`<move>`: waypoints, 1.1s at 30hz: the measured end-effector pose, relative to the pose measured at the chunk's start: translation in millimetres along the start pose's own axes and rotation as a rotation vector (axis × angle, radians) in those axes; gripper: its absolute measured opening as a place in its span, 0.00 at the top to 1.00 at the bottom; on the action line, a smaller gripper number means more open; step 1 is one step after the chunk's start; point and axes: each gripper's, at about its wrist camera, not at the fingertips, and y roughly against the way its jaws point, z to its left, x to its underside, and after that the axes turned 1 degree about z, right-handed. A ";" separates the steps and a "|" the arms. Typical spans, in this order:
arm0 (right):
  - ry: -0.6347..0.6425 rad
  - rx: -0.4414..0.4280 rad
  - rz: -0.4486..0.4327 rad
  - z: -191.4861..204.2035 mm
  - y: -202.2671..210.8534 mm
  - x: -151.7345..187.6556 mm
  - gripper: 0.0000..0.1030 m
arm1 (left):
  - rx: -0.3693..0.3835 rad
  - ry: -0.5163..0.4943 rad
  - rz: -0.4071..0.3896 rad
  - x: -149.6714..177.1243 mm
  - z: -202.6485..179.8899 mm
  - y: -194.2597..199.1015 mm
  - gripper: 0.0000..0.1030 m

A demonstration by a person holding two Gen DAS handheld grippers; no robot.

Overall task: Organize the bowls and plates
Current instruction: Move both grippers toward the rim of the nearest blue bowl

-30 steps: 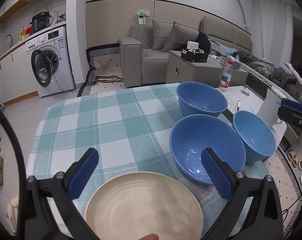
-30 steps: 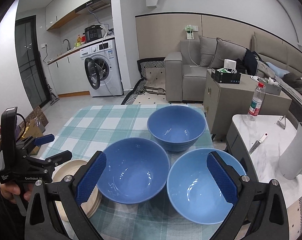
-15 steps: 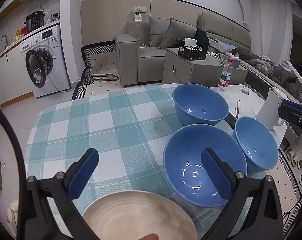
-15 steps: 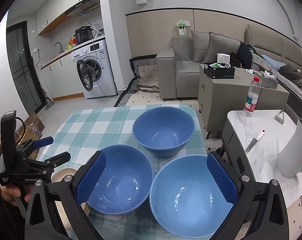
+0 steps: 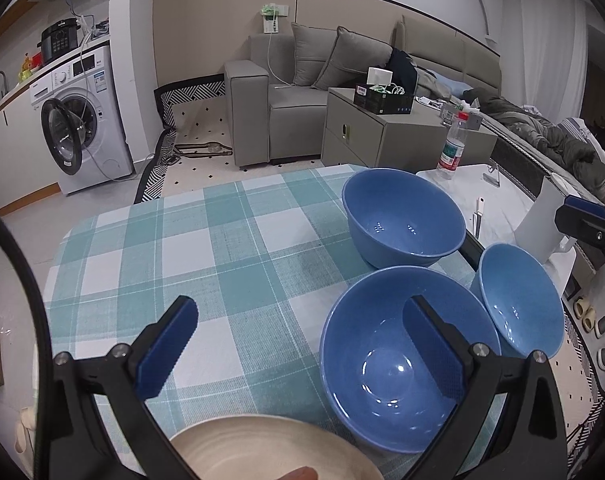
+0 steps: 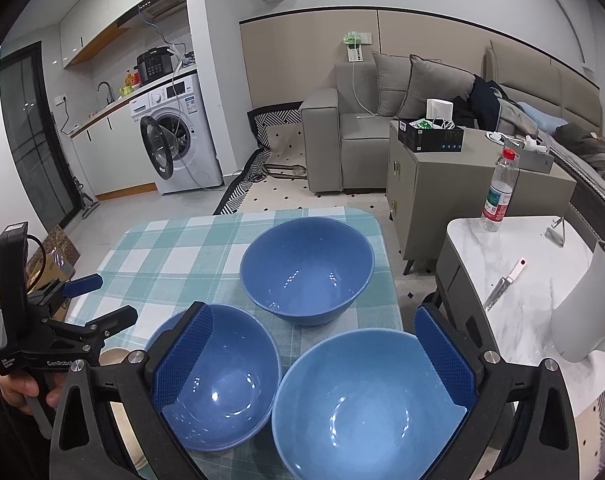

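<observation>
The right gripper [image 6: 312, 354] has its fingers spread wide and holds nothing. They straddle the nearest bowl [image 6: 368, 404], right pad [image 6: 442, 360] at that bowl's right rim, left pad [image 6: 184, 354] over the middle bowl [image 6: 216, 376] beside it. The left gripper [image 5: 298, 350] is also wide open and empty. Its right pad [image 5: 432, 354] hangs over the middle bowl, and a cream plate [image 5: 262, 454] lies just under the tool at the near edge of the checked tabletop [image 5: 206, 240].

The third bowl [image 6: 306, 270] sits farther back, just beside the other two. No bowl is nested yet, so the step in hand looks like the approach to a first pick. Next the right fingers would need to shift so one rim wall lies between the pads, then close and lift that bowl into a neighbour.
</observation>
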 end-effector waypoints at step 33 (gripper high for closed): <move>-0.059 0.024 0.139 -45.8 -90.8 -33.6 0.01 | 0.012 0.003 0.122 -46.8 -8.0 -83.3 0.00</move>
